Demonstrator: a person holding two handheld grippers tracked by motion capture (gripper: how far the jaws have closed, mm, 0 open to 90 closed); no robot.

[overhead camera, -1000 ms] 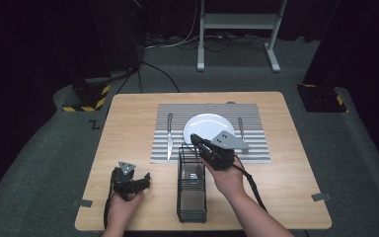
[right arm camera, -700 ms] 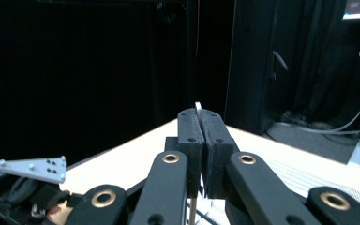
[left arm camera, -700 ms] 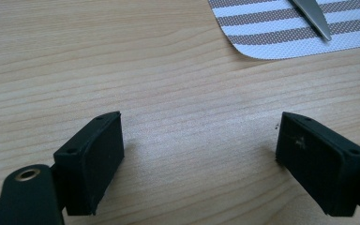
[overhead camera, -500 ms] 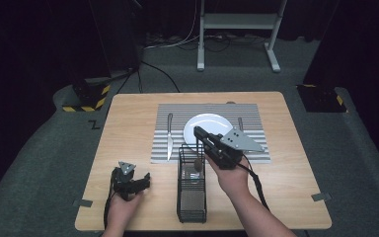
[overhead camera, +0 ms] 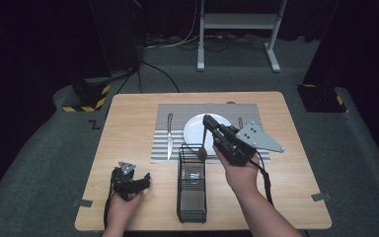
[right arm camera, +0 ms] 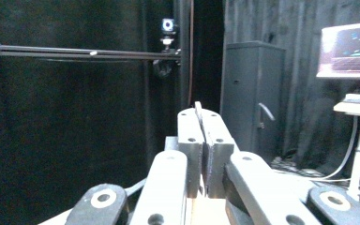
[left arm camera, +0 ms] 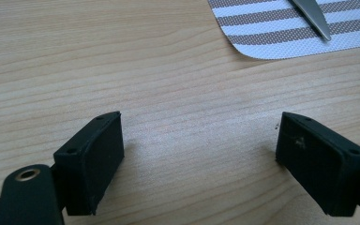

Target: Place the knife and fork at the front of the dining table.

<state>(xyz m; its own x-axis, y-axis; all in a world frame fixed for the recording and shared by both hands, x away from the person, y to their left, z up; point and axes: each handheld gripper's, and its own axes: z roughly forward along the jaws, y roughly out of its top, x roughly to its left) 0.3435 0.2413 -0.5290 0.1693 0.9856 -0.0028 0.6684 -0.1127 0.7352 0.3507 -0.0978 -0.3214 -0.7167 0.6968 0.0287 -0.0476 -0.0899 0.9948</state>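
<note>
High view: the right tool (overhead camera: 206,120) is clamped on the handle of a spoon (overhead camera: 203,146), which hangs bowl-down just above the far end of the black wire caddy (overhead camera: 191,190). We judge the step in hand to be carrying the spoon from the caddy to the striped placemat (overhead camera: 165,111). To do it well, we keep the grip firm, lift until the bowl clears the wire rim, then lay the spoon flat beside the white plate (overhead camera: 197,131), opposite the knife (overhead camera: 170,136). The right forearm reaches forward, wrist raised, tool tilted up. The left tool (overhead camera: 147,178) lies low on the table (overhead camera: 128,123), near its front-left part.

Left gripper view: the 2 jaws stand wide apart over bare wood, holding nothing; the placemat corner (left arm camera: 262,42) lies ahead.

Right gripper view: the jaws are pressed together on a thin metal edge, pointing up towards the dark room.
</note>
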